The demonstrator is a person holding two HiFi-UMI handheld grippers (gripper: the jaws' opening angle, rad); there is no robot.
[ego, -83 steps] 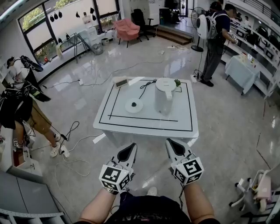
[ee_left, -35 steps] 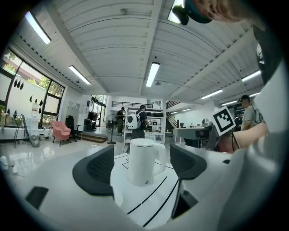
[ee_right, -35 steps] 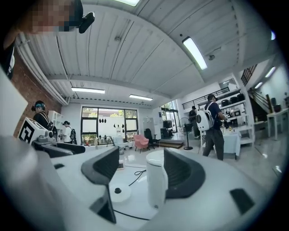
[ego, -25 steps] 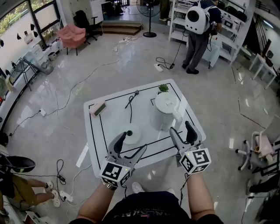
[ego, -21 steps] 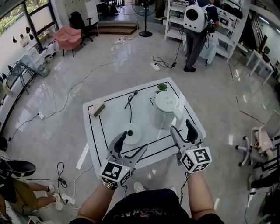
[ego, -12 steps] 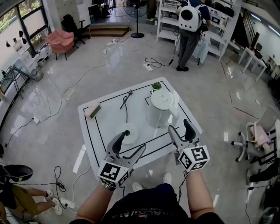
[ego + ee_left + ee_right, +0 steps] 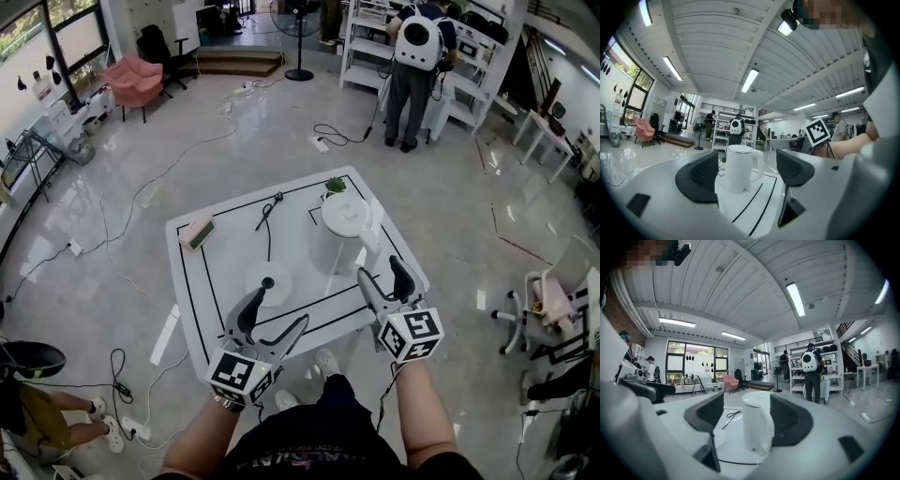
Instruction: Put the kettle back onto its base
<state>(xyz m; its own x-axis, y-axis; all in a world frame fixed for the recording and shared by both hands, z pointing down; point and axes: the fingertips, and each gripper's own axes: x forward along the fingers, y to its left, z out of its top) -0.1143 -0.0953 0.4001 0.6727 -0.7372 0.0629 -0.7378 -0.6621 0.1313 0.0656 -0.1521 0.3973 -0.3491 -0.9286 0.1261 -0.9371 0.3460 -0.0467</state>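
Kettle (image 7: 344, 230) upright on the white table (image 7: 216, 281), just ahead of the right gripper (image 7: 380, 270), framed between its parted jaws but untouched. Round base (image 7: 277, 275) bare, just beyond the left gripper (image 7: 281, 309), on that gripper's side of the kettle and apart from it. Left jaws likewise spread wide, holding nothing. Black cord (image 7: 267, 211) trailing from the base, farther out from both grippers.

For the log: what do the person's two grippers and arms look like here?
The left gripper and right gripper look alike: pale grey bodies, each with two curved jaws lined in black pads. Each carries a white cube printed with black square markers. The forearms are bare, with no sleeves reaching them, and the top is dark.
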